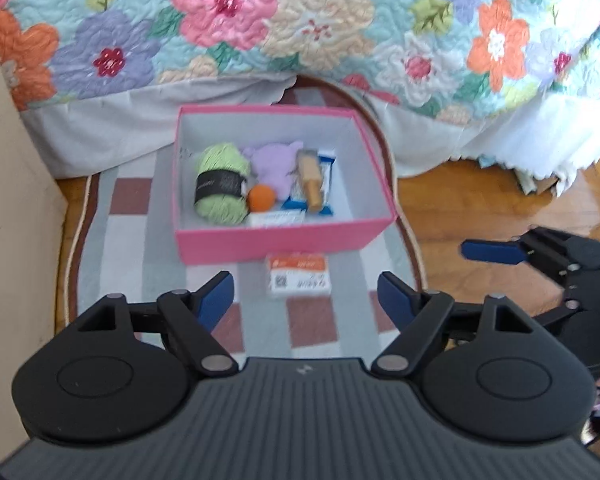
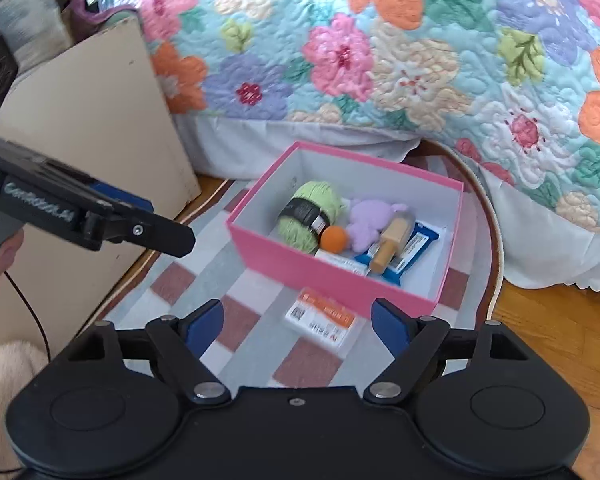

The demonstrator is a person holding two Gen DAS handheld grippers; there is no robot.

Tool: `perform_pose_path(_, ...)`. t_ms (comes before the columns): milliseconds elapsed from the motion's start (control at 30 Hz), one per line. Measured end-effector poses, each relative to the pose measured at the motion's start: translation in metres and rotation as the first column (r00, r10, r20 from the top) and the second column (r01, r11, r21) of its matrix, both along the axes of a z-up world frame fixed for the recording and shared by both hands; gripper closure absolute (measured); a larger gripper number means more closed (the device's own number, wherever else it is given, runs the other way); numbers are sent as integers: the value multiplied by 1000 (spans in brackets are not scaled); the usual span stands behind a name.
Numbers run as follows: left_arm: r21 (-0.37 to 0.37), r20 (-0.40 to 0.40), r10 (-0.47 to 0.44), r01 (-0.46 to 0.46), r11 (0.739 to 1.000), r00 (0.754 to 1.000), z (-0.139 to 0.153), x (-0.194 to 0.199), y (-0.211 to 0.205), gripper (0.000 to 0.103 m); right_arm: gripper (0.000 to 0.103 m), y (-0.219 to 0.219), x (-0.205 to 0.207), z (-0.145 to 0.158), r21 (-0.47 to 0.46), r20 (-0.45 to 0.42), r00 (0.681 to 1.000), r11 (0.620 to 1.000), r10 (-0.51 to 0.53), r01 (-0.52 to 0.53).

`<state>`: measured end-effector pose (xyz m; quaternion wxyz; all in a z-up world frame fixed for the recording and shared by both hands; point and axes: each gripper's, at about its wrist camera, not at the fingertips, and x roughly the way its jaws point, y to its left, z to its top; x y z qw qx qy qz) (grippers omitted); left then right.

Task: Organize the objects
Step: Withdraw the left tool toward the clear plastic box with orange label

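Observation:
An open pink box stands on a checked rug. Inside lie a green yarn ball, a purple plush, an orange ball, a wooden piece and a blue packet. An orange-and-white packet lies on the rug just in front of the box. My left gripper hovers open above that packet, holding nothing. My right gripper is open too, also empty, beside the left one.
The rug lies against a bed draped in a floral quilt. A beige cabinet panel stands at the left. Wooden floor shows right of the rug. A cable hangs at the far left.

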<state>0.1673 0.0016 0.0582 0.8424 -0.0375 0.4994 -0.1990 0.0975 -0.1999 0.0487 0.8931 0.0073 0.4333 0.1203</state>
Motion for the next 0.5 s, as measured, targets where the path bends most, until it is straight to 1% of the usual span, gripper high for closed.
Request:
perform_pose_path(67,16,-15,17,-17,1000,1000,-6,-2,4,23,17,7,-9,0,-27,-6,1000,999,22,-22)
perform_pose_path(167,19,-41,15,-14,1000,999,-16,-3,7,23,17,16,-19,-5,-52,-37,998,997,51,-53)
perform_pose_path(267,24,-70,19,-17,1000,997,-30,-5,10,23,17,22,-27,-8,-61,-20,998,996,60,-61)
perform_pose_path(333,27,-86,22,-20,999,996,-41,-5,9,22,17,23,-27,-12,-51,-17,998,997,63,-64)
perform_pose_path(433,27,-102,17,-14,1000,995,-57,-4,7,19,16,22,-24,-24,-34,-16,999,999,41,-41)
perform_pose_path(500,24,-113,8,-6,1000,994,-69,-2,6,18,16,19,-20,-34,-19,-3,1000,1000,2,-2)
